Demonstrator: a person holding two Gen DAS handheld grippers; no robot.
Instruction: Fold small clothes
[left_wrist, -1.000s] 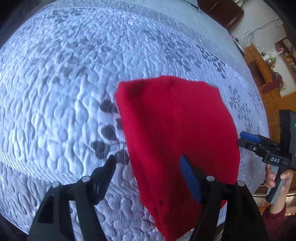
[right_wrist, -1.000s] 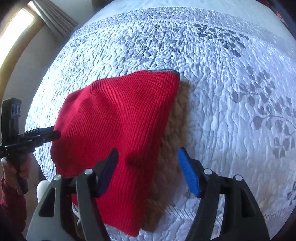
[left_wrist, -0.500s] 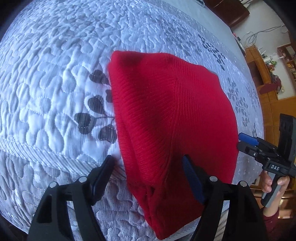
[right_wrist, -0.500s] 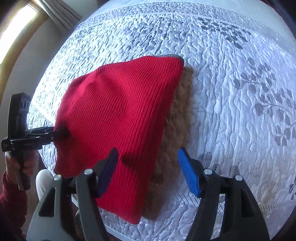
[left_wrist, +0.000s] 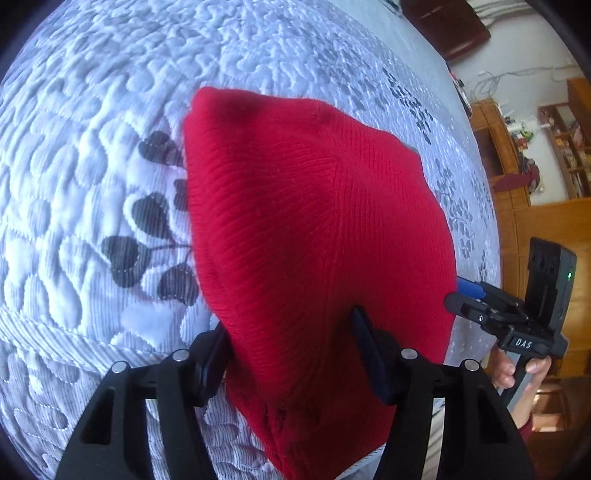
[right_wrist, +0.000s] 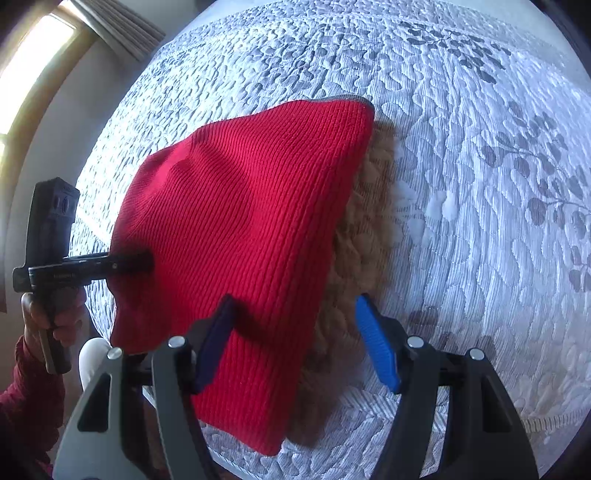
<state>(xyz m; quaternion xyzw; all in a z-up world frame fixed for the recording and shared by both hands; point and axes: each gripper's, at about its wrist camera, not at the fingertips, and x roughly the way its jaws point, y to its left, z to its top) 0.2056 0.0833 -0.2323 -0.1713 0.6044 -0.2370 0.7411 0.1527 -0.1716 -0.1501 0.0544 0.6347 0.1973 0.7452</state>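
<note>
A red knit hat (left_wrist: 314, 240) with a brown fleecy lining (right_wrist: 362, 236) lies on the white quilted bed (left_wrist: 92, 184). My left gripper (left_wrist: 291, 350) is open, its fingers astride the hat's near corner. My right gripper (right_wrist: 295, 339) is open, one finger over the red knit and the blue one beside the brown lining. The right gripper shows in the left wrist view (left_wrist: 465, 295) at the hat's right edge. The left gripper shows in the right wrist view (right_wrist: 140, 260) with its tips at the hat's left edge. The red knit (right_wrist: 240, 240) fills the middle there.
The bed's near edge (left_wrist: 55, 332) runs just below both grippers. Wooden cabinets and shelves (left_wrist: 535, 166) stand past the bed's right side. A window with a curtain (right_wrist: 55, 55) is at the far left of the right wrist view.
Both grippers have moved in over the hat. The left gripper's fingers now straddle its near corner, and the right gripper's tips reach its edge. Both stay open.
</note>
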